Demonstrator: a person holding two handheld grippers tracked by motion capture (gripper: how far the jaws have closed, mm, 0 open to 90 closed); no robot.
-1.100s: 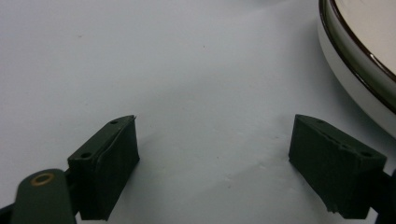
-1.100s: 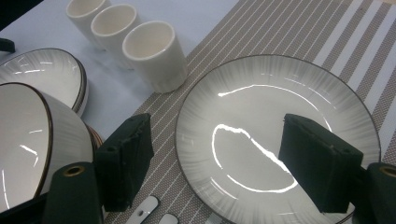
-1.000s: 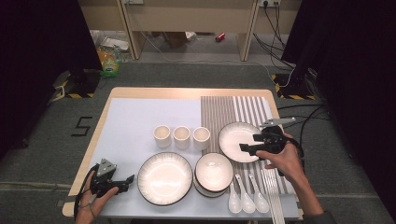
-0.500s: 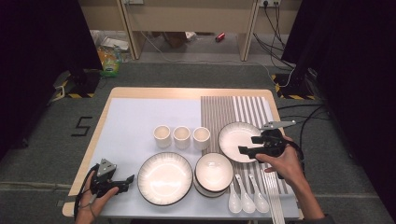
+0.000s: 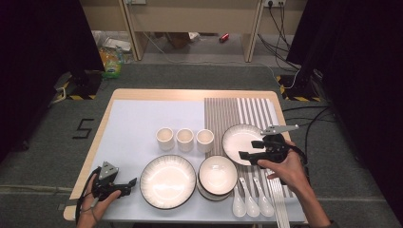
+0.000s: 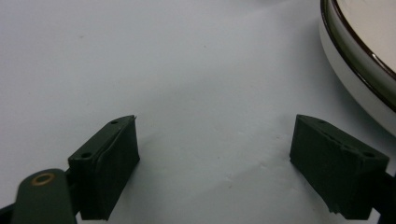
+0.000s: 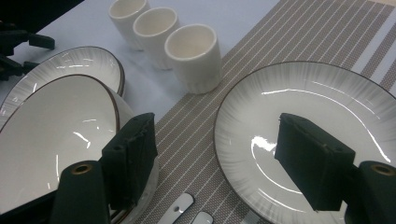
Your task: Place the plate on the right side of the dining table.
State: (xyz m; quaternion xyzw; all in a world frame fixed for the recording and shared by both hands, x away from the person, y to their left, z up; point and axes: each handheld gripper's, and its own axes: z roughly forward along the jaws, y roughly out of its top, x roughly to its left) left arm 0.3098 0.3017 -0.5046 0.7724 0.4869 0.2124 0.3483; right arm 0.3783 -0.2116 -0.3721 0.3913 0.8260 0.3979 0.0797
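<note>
My right gripper (image 5: 248, 148) hovers open over the near right edge of a white dark-rimmed plate (image 5: 237, 135) on the striped placemat (image 5: 223, 114). In the right gripper view its jaws stand wide apart with nothing between them, one above the plate (image 7: 327, 107), the other above a stacked bowl (image 7: 51, 130). My left gripper (image 5: 129, 186) rests open at the table's near left, just left of a large plate (image 5: 167, 180). The left gripper (image 6: 215, 158) has only bare white mat between its jaws, and the large plate's rim (image 6: 359, 51) shows at the upper right.
Three white cups (image 5: 185, 139) stand in a row behind the large plate and the bowl (image 5: 217, 176). Three white spoons (image 5: 251, 204) and chopsticks (image 5: 275, 199) lie near the front right. The white mat (image 5: 142, 118) covers the table's left half.
My right gripper has crept slightly left over the plate's edge. The left gripper has stayed put.
</note>
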